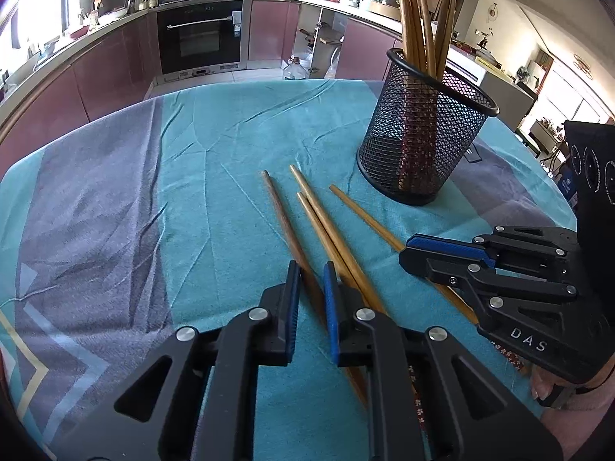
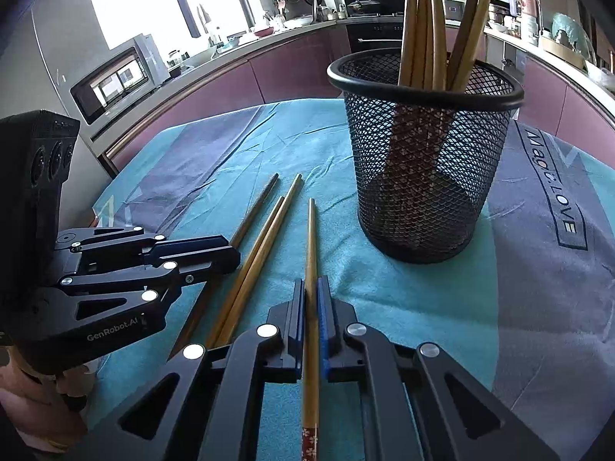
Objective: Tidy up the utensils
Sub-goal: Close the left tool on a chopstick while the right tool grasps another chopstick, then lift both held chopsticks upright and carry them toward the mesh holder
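**Two chopsticks pinched, two more waiting beside the mesh holder**

Four loose chopsticks lay on the cloth-covered worktop (image 1: 200, 146) in front of the black mesh holder (image 1: 423, 130), their thin tips towards it and all lying apart from its base. More chopsticks (image 2: 434, 27) already stood upright inside the holder, leaning on its rim.

The right hand-held gripper (image 2: 312, 296) had its jaws drawn in tight on the chopstick lying nearest the holder (image 2: 311, 253), gripping it near mid-length, with the patterned red butt end trailing back beneath the gripper. The left hand-held gripper (image 1: 309, 280) was nearly closed around the darker chopstick lying farthest from the holder (image 1: 282, 215). The stick ran between the blue pads, though whether both pads pressed on it could not be told for certain. The middle pair of chopsticks (image 1: 326, 223) lay side by side between the two held ones, untouched.

These sticks looked light, stiff and smooth, probably lacquered bamboo or wood, so they would likely weigh nothing on the grip but could swivel or slide between the pads. A hold near the middle, or slightly towards the thicker butt, seemed the safest. The narrow tips offered little to bite on. The holder appeared light too, and a stick knocked against its rim might tip it.
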The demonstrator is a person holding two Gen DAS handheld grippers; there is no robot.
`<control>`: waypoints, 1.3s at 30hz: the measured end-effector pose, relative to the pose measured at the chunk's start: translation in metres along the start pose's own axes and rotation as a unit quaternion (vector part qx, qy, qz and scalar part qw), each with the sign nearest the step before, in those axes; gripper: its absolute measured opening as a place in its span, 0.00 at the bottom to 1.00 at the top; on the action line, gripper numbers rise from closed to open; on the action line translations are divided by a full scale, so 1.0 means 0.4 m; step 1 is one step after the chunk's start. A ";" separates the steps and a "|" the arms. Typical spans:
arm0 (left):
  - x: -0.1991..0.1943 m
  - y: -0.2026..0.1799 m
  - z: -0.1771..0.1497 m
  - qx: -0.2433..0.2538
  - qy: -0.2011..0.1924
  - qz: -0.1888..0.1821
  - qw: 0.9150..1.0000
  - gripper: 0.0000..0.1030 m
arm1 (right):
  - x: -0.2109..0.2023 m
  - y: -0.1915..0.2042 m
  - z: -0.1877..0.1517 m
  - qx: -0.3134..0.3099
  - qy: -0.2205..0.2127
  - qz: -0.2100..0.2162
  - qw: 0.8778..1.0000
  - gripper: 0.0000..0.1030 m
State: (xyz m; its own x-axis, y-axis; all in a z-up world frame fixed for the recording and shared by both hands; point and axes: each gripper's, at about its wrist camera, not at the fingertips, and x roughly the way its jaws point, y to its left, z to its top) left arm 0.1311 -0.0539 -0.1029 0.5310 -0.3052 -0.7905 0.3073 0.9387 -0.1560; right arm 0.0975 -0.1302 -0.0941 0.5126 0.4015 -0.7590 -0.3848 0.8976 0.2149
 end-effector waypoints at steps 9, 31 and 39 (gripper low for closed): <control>-0.014 0.005 -0.006 -0.010 -0.007 -0.003 1.000 0.10 | -0.017 -0.007 -0.001 0.007 -0.005 0.016 1.000 0.05; -0.113 0.006 0.000 -0.007 -0.045 -0.015 0.999 0.08 | -0.108 -0.010 0.009 0.015 -0.050 0.051 0.997 0.05; -0.157 0.011 0.009 -0.005 -0.062 -0.023 0.998 0.08 | -0.139 -0.016 0.019 0.017 -0.068 0.053 0.996 0.05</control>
State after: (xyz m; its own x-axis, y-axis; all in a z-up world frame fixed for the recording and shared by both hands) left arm 0.1019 -0.0312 -0.0518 0.6095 -0.3657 -0.7034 0.3259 0.9244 -0.1981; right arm 0.0773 -0.1569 -0.0488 0.5709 0.5134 -0.6407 -0.4176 0.8534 0.3119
